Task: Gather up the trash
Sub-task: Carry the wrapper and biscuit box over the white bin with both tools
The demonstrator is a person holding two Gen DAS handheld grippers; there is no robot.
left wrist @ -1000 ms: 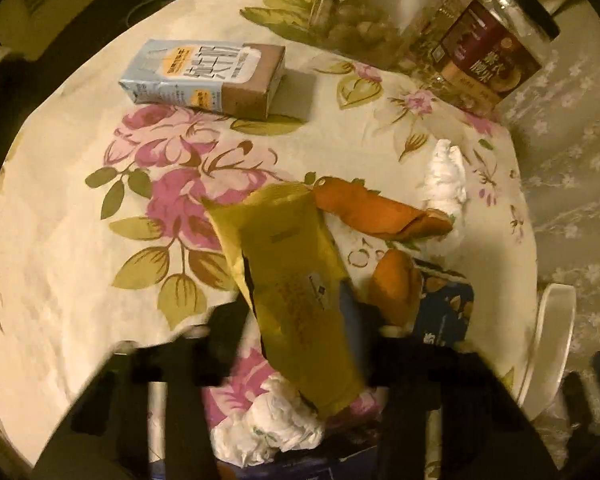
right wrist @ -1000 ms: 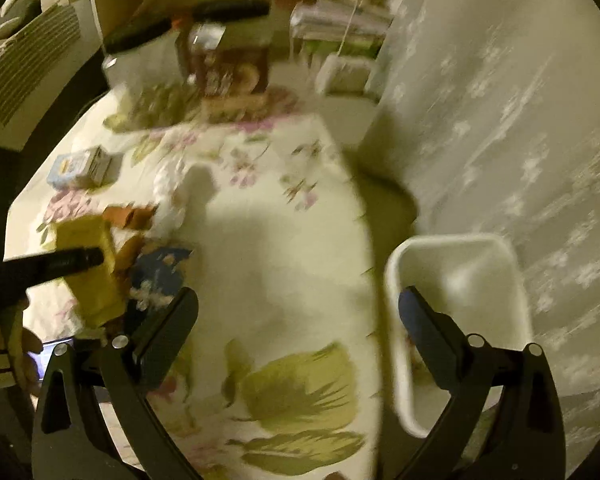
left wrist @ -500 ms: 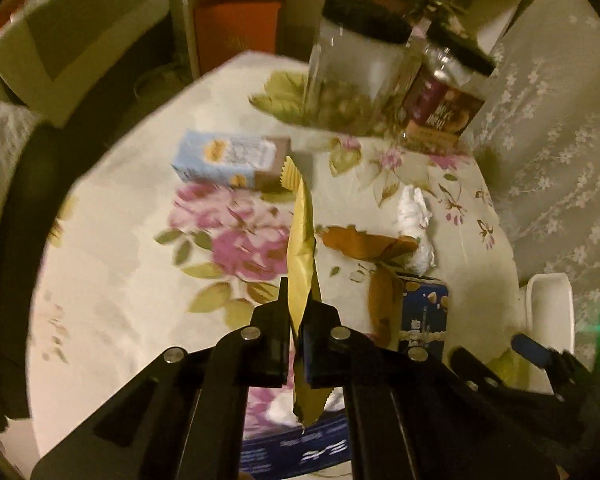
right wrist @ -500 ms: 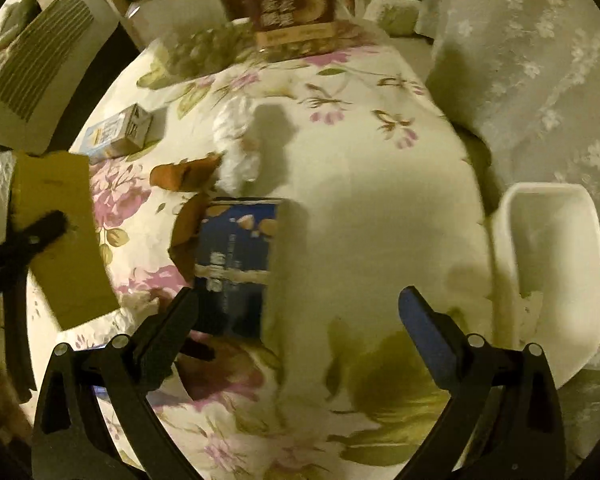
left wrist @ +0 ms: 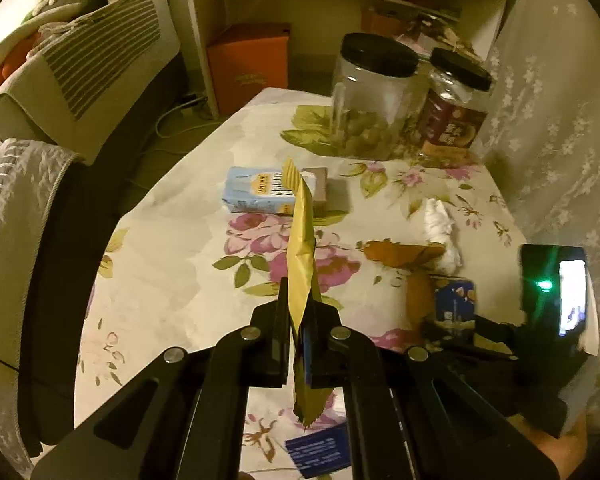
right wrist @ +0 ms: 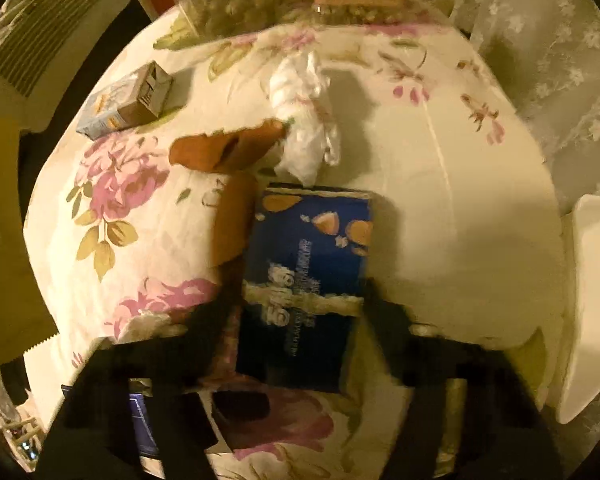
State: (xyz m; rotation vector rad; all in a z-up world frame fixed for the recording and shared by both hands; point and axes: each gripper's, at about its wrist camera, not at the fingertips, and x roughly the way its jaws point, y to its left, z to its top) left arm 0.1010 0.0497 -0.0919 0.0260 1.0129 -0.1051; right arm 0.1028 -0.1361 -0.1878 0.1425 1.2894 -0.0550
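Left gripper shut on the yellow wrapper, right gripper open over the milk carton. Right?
Not quite. The right gripper is open over the blue box, not the milk carton, which lies farther off; the right wrist view shows it. The left gripper is indeed shut on the yellow wrapper.

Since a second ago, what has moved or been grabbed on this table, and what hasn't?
The left gripper has lifted the yellow wrapper off the table and holds it edge-on, raised. The right gripper has swung from beside the white bin over to the blue box, jaws open astride it. The drink carton, tissue and jars stayed put.
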